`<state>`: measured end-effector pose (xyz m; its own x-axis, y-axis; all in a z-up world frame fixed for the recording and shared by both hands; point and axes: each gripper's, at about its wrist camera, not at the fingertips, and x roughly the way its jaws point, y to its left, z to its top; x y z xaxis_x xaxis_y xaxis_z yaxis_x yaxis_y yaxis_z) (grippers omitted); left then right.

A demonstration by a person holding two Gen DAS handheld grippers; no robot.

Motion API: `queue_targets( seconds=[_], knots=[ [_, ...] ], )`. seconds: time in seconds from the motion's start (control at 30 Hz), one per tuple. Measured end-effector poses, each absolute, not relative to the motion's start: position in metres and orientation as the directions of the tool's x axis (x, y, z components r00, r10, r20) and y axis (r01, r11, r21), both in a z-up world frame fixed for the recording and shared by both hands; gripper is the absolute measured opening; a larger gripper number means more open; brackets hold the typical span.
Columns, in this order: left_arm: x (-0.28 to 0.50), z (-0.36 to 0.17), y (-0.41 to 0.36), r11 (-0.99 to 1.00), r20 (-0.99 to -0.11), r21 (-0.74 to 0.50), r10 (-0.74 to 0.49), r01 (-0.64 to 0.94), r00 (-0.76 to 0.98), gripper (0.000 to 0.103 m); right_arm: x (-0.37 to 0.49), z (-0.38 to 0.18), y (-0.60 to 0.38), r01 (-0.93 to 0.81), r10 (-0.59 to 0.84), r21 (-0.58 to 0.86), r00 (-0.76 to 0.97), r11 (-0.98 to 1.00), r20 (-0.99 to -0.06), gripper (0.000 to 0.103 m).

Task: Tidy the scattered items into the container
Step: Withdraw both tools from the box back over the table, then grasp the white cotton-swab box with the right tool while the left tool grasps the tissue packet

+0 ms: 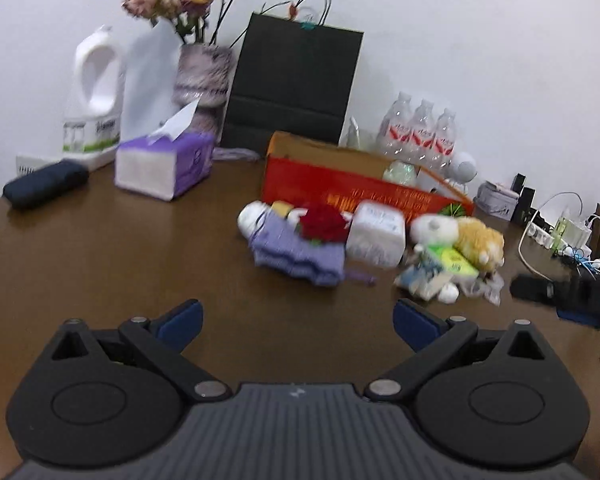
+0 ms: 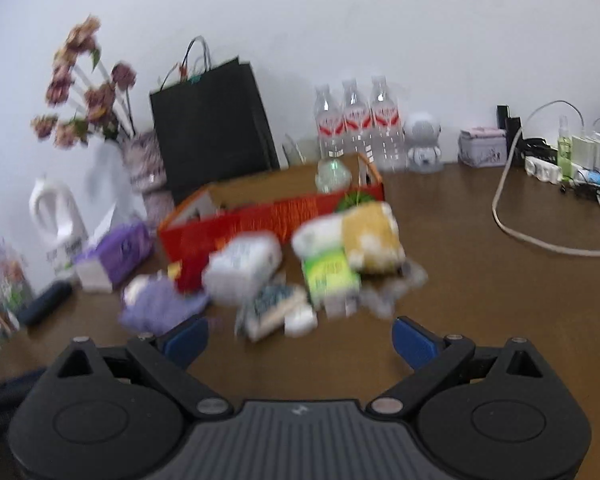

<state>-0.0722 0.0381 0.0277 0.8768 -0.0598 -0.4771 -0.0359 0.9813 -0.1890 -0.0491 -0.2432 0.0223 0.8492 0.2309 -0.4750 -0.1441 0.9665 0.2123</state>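
Brown wood table (image 1: 100, 248) against white wall (image 1: 460, 20); left gripper (image 1: 296, 326), right gripper (image 2: 300, 340) both spread wide, empty

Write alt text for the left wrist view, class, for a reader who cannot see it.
An open left gripper, holding nothing, hovers over a brown table facing a blurred pile of small items: a purple cloth, a white pack and a yellow plush toy. Behind the pile lies a red box; further back stand a tissue box and a black paper bag.
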Motion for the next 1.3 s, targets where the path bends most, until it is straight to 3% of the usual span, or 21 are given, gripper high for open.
queue_targets(
  seconds=[0.47, 0.7, 0.87, 0.93, 0.97, 1.0, 1.13, 1.3],
  knots=[
    [-0.029, 0.031, 0.053, 0.994, -0.454, -0.105, -0.010, -0.043, 0.891, 0.101, 0.002, 0.022, -0.208, -0.212, 0.249, 0.130, 0.807, 0.969, -0.536, 0.094],
    [0.001, 0.023, 0.055, 0.990, -0.458, -0.140, -0.062, -0.003, 0.887, 0.101, 0.070, 0.030, -0.179, -0.243, 0.285, 0.151, 0.784, 0.958, -0.551, 0.095],
    [0.011, 0.015, 0.062, 0.983, -0.516, -0.182, -0.080, -0.018, 0.853, 0.101, 0.117, 0.023, -0.144, -0.235, 0.254, 0.114, 0.751, 0.965, -0.610, 0.095],
    [0.013, 0.013, 0.061, 0.985, -0.530, -0.172, -0.075, -0.021, 0.845, 0.101, 0.127, 0.015, -0.132, -0.247, 0.253, 0.098, 0.736, 0.964, -0.629, 0.092],
    [0.013, 0.012, 0.061, 0.986, -0.534, -0.169, -0.075, -0.019, 0.842, 0.101, 0.130, 0.011, -0.128, -0.250, 0.255, 0.099, 0.730, 0.963, -0.635, 0.077],
    [0.013, 0.012, 0.060, 0.986, -0.534, -0.167, -0.078, -0.015, 0.842, 0.101, 0.132, 0.008, -0.127, -0.245, 0.255, 0.106, 0.729, 0.964, -0.635, 0.074],
    [0.007, 0.016, 0.061, 0.981, -0.498, -0.192, -0.105, 0.009, 0.861, 0.100, 0.118, 0.018, -0.143, -0.234, 0.290, 0.172, 0.752, 0.957, -0.591, 0.068],
    [0.009, 0.037, 0.047, 0.917, -0.419, -0.357, -0.326, 0.176, 0.848, 0.100, 0.071, 0.052, -0.200, -0.220, 0.285, 0.187, 0.821, 0.957, -0.495, 0.065]
  ],
)
